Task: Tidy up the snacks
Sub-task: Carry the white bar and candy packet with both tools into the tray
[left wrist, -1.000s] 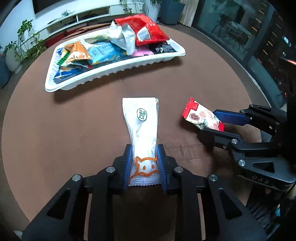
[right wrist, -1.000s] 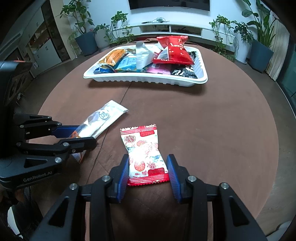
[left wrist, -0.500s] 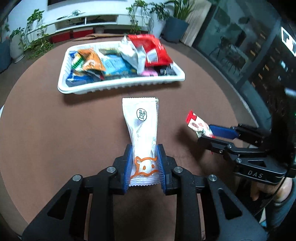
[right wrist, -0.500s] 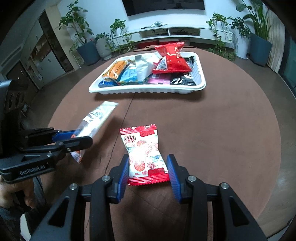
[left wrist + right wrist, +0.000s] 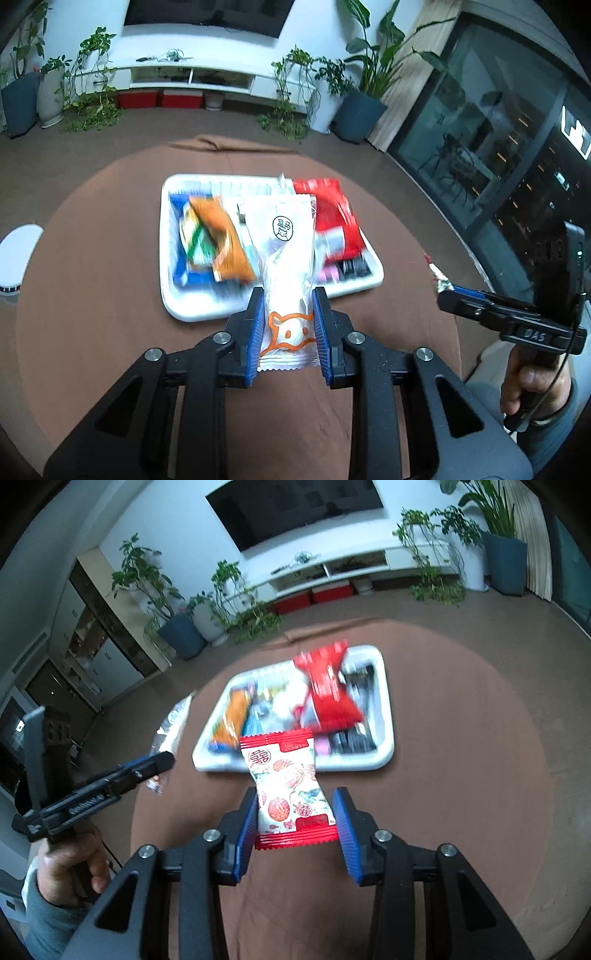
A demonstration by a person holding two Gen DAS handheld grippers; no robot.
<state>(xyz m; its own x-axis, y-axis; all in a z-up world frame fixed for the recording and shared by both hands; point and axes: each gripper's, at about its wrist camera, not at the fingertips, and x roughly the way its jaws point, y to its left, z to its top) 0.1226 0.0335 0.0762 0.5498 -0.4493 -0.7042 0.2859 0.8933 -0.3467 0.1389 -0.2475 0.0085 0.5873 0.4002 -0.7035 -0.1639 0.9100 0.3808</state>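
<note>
My left gripper (image 5: 289, 325) is shut on a long white snack packet with an orange animal face (image 5: 290, 258), held in the air in front of the white tray (image 5: 167, 258). My right gripper (image 5: 295, 812) is shut on a red-and-white patterned snack packet (image 5: 290, 779), also lifted, near the tray's front rim (image 5: 295, 765). The tray holds several snacks: an orange bag (image 5: 221, 236), a blue one, a red bag (image 5: 336, 218) and dark packets. The right gripper also shows in the left wrist view (image 5: 443, 290), and the left gripper shows in the right wrist view (image 5: 162, 762).
The tray sits on a round brown table (image 5: 92, 314). A white round object (image 5: 16, 254) lies at the table's left edge. Beyond the table are potted plants, a white TV console and a glass wall at right.
Both grippers have risen from the table with their packets and moved toward the tray, which now appears closer and more from above.
</note>
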